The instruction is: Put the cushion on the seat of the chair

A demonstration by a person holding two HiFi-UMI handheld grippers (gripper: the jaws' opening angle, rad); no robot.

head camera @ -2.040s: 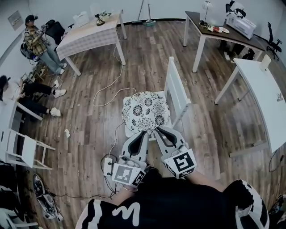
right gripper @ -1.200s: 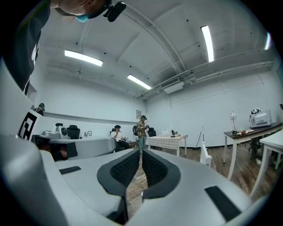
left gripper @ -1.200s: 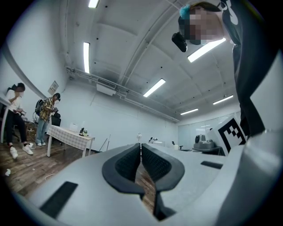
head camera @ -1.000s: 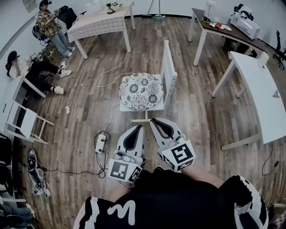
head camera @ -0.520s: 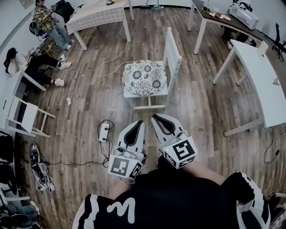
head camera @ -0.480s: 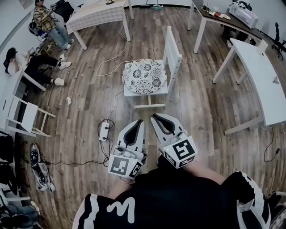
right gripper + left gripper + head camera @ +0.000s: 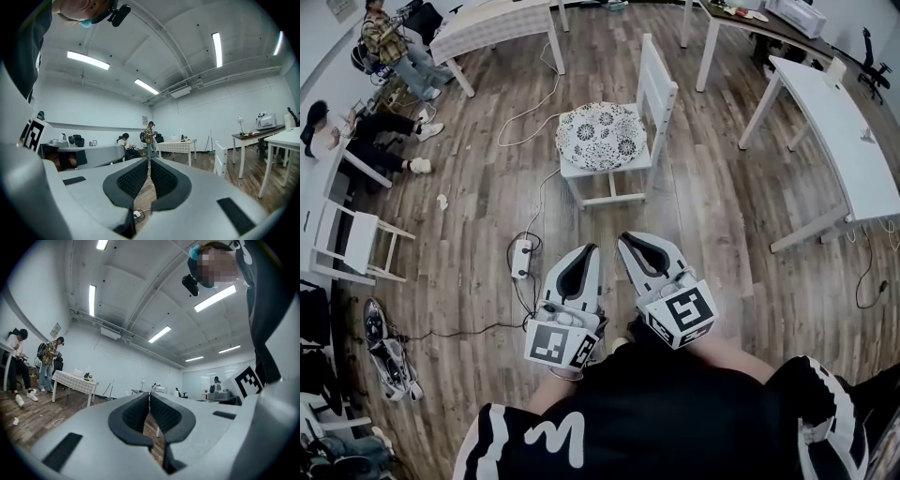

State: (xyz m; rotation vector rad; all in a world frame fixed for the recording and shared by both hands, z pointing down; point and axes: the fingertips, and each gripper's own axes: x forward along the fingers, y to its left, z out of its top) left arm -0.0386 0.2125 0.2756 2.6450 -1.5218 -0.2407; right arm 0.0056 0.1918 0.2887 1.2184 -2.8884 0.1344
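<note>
A round cushion [image 7: 600,136] with a black-and-white flower print lies on the seat of the white chair [image 7: 655,82], up the head view. Both grippers hang over bare floor well short of the chair, side by side and pointing toward it. My left gripper [image 7: 589,249] is shut with nothing between its pads [image 7: 140,411]. My right gripper [image 7: 626,240] is likewise shut and empty, its pads [image 7: 159,177] meeting. The right gripper view catches the chair's white back [image 7: 219,157] at the right.
A power strip [image 7: 521,258] and cables lie on the wood floor left of the grippers. White tables [image 7: 844,122] stand at the right, a checked table [image 7: 483,26] far left. Two people [image 7: 386,37] sit or stand at the far left, near a small white chair [image 7: 347,246].
Both grippers have drawn back from the chair together. The cushion stays on the seat and now sits farther up the head view, with more floor between it and the jaws.
</note>
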